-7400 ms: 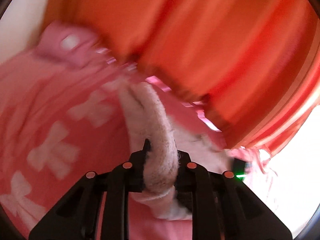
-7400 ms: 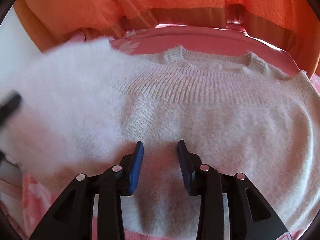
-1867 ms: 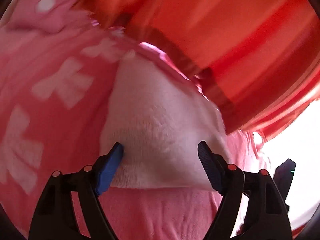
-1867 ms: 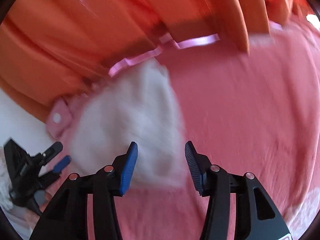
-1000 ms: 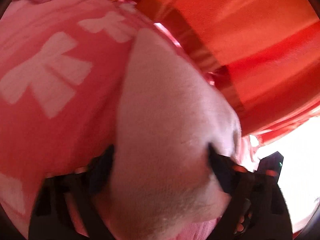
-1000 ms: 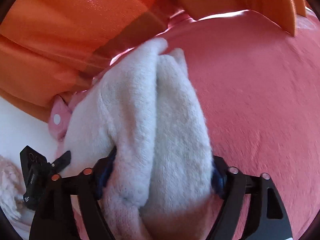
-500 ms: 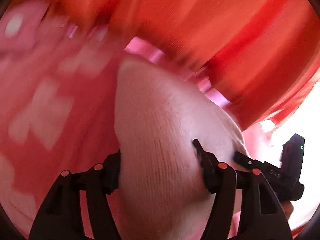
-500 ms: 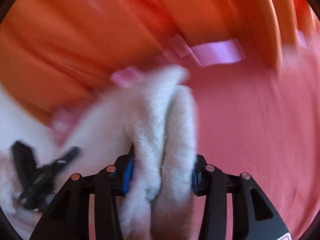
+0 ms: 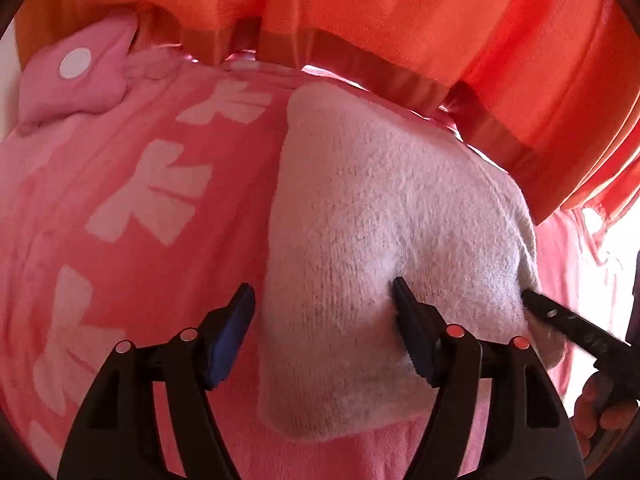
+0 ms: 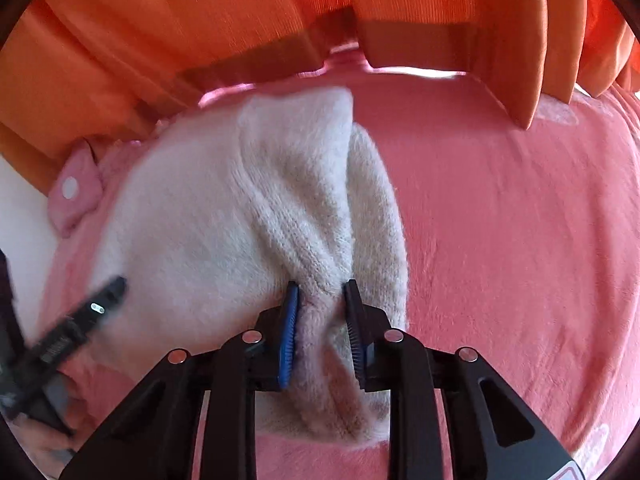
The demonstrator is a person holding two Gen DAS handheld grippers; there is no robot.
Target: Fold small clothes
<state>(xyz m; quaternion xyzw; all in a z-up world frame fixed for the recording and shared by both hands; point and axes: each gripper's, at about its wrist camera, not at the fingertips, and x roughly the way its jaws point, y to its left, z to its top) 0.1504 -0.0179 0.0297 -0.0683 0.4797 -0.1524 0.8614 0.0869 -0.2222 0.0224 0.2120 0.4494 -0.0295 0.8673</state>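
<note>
A fuzzy pink blanket with pale bow shapes fills the lower frame. Orange pleated curtains span the top, bright daylight glaring at the right edge.
</note>
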